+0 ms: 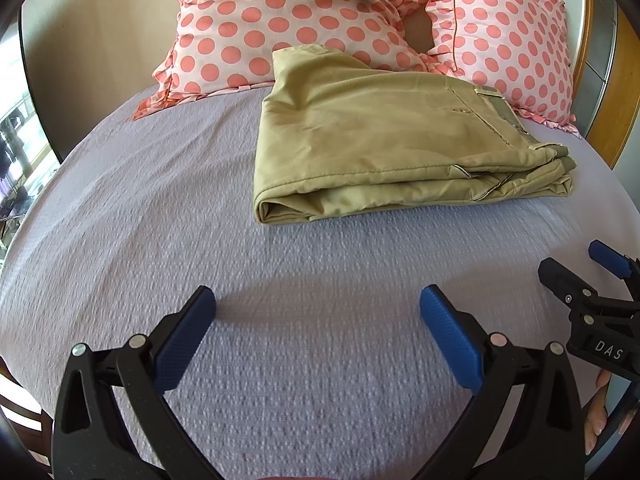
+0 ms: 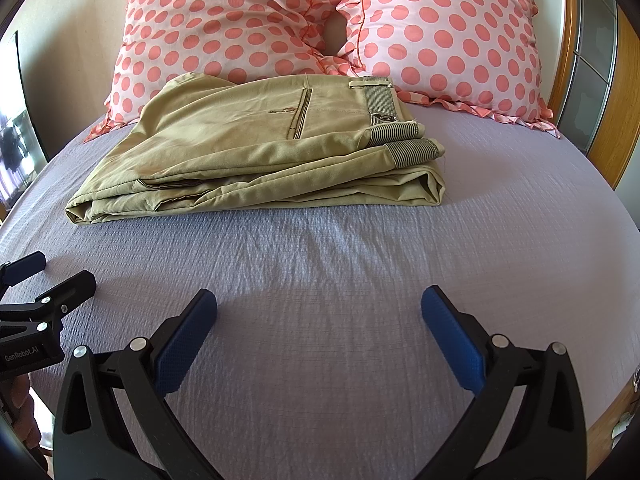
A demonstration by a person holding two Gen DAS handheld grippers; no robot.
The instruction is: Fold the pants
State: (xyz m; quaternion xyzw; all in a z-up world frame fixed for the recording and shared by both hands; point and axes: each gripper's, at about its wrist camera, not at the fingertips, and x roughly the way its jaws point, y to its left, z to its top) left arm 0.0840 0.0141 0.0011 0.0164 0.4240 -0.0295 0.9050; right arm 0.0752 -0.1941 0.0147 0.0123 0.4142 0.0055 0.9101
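Observation:
Khaki pants [image 1: 384,140] lie folded in a flat stack on the lilac bedspread [image 1: 280,280], just in front of the pillows; they also show in the right wrist view [image 2: 256,152], waistband to the right. My left gripper [image 1: 318,304] is open and empty, hovering over bare bedspread well short of the pants. My right gripper [image 2: 319,304] is also open and empty, equally short of the pants. Each gripper shows at the edge of the other's view: the right gripper [image 1: 576,264] and the left gripper [image 2: 56,272].
Two pink pillows with coral dots [image 2: 224,20] [image 2: 444,36] lean against the headboard behind the pants. A wooden bed frame [image 2: 624,120] curves along the right side. The bedspread [image 2: 320,260] stretches between the grippers and the pants.

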